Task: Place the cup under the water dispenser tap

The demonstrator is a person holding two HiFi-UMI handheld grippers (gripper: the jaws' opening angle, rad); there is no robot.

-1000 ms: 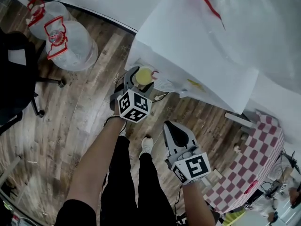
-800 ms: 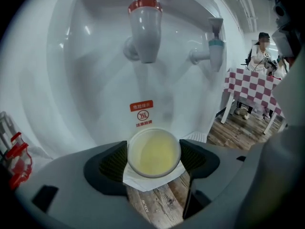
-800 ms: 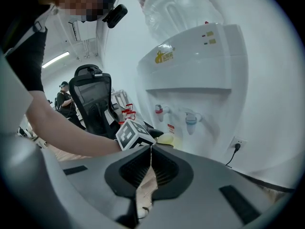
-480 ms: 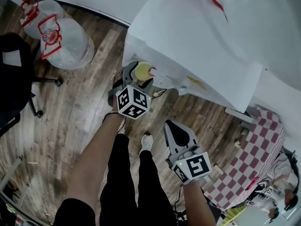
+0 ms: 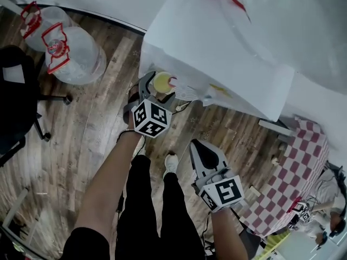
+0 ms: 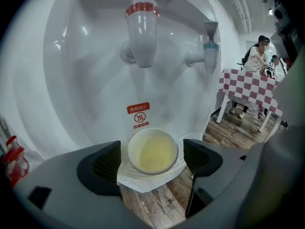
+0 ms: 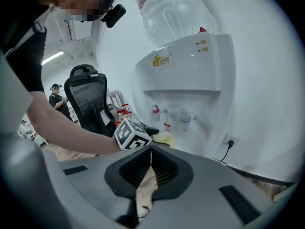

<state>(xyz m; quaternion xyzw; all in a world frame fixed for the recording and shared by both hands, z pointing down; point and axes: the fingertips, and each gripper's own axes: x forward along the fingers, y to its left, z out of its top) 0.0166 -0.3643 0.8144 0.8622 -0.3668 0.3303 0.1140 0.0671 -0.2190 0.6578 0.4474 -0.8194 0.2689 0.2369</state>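
Against the white dispenser (image 6: 71,80), the cup (image 6: 152,151) stands near the tray's (image 6: 138,182) front edge, the left gripper (image 6: 153,160) opening its jaws around it, the right gripper (image 7: 150,163) clenched.

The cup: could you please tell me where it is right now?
In the left gripper view the cup sits low at centre, beneath the red tap, between the opening jaws of the left tool, clear of both.

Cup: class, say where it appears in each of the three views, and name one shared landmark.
Head view: the cup sits centre-left, against the water dispenser front.
Left gripper view: lower centre, below the red-collared tap.
Right gripper view: small, just below centre, under that tap.
Shared landmark: the water dispenser, in all three.
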